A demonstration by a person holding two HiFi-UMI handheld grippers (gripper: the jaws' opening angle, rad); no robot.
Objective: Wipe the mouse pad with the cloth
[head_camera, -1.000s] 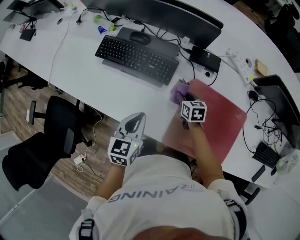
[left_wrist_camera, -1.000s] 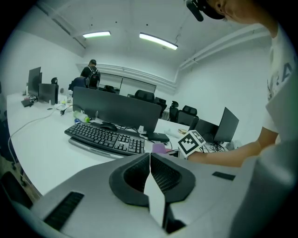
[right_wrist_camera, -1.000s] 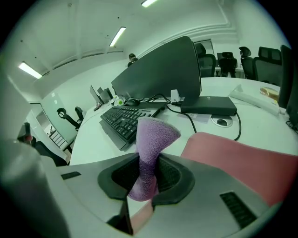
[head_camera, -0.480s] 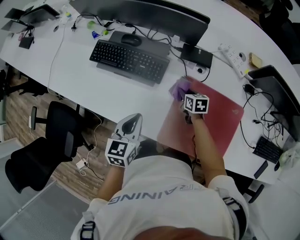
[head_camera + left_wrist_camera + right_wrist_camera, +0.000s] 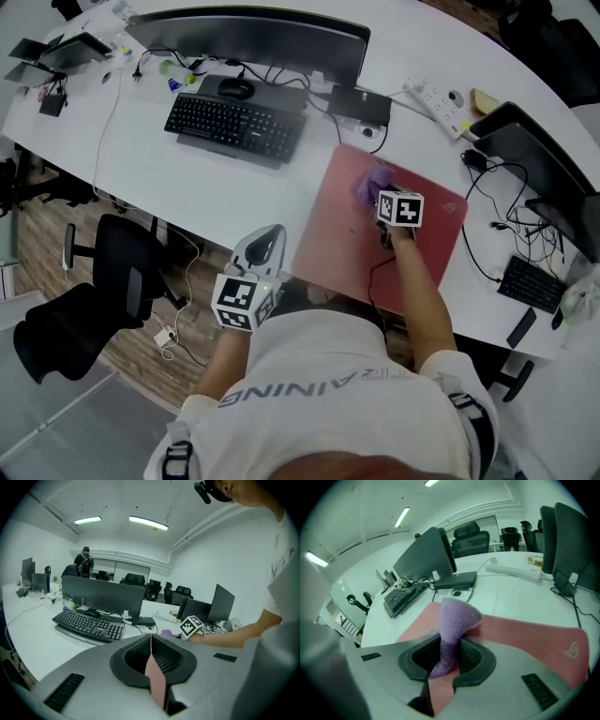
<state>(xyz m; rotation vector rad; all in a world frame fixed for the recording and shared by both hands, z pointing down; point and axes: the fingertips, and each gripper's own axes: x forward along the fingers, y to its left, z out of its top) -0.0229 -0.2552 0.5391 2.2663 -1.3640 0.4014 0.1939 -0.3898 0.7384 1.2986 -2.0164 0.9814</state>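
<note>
Right gripper view alone: cloth (image 5: pixel 457 616) inside right gripper (image 5: pixel 446 660), against mouse pad (image 5: pixel 525 639)

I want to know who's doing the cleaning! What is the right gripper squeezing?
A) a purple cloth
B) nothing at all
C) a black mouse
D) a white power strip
A: the right gripper view shows the right gripper with its jaws clamped on the purple cloth, whose free end rests on the red mouse pad.

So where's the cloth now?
Head view, right of centre: the cloth is pinched in the right gripper on the far end of the mouse pad.
</note>
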